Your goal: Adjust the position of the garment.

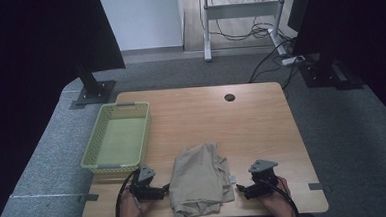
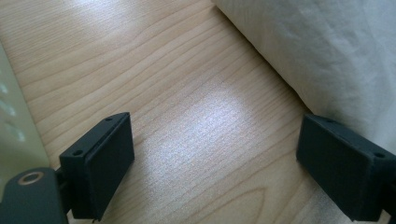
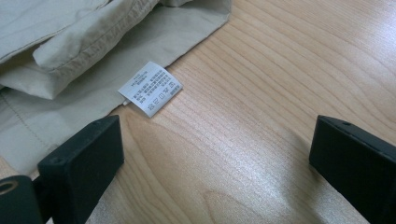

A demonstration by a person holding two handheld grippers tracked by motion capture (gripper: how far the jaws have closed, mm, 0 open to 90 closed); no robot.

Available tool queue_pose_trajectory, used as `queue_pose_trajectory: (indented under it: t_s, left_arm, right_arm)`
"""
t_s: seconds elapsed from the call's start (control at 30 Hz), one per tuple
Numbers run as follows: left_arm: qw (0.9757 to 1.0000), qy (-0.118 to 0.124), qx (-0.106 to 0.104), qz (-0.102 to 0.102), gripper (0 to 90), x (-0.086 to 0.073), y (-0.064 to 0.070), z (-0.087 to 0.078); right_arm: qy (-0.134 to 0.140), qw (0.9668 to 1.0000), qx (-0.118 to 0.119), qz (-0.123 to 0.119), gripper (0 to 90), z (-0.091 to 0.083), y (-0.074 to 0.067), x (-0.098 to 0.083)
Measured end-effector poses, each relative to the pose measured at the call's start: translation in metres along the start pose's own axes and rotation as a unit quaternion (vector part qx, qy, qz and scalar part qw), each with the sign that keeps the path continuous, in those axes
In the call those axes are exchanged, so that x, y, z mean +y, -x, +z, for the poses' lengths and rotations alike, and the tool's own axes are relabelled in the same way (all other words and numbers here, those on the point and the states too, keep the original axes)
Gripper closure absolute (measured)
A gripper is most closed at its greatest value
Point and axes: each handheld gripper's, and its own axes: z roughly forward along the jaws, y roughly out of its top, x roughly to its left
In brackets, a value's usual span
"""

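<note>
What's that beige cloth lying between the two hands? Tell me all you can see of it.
The beige garment looks like thin, wrinkled cotton, loosely folded into a rough rectangle with stitched hems. It lies flat near the front edge of the wooden table. A small white care label with printed text sticks out at one side. Nothing grips it.

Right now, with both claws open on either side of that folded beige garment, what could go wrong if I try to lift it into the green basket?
The folded garment is loose, layered cloth, so a pinch at one edge could take only the top layer and let the fold fall open. The right claw sits by the white care label and might catch just that. The left claw stands open over bare table beside the cloth edge, so it could close on nothing. The basket is off to the left, a long carry for limp fabric.
</note>
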Motion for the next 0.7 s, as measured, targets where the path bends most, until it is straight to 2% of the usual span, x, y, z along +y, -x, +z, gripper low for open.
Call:
queue_pose_trajectory:
  t_s: [0.1,0.2,0.37,0.53,0.7]
  left_arm:
    - [1.0000,0.001,0.001,-0.002,11.7,0.000,0.000,0.000]
    - [1.0000,0.002,0.002,-0.003,12.0,0.000,0.000,0.000]
    - [1.0000,0.004,0.005,-0.005,13.7,0.000,0.000,0.000]
    - [1.0000,0.004,0.006,-0.006,14.2,0.000,-0.001,0.000]
    - [0.9999,0.005,0.006,-0.006,14.3,0.000,-0.001,-0.001]
  right_arm:
    - [0.001,1.0000,0.001,0.002,3.0,0.000,0.000,0.000]
    - [0.005,0.9999,0.013,0.010,4.1,-0.001,0.000,0.000]
    - [0.014,0.9997,0.017,0.007,4.7,-0.008,-0.004,0.003]
    - [0.040,0.9986,0.034,-0.007,5.3,-0.025,-0.019,0.017]
    - [0.045,0.9973,0.051,-0.025,5.4,-0.029,-0.033,0.028]
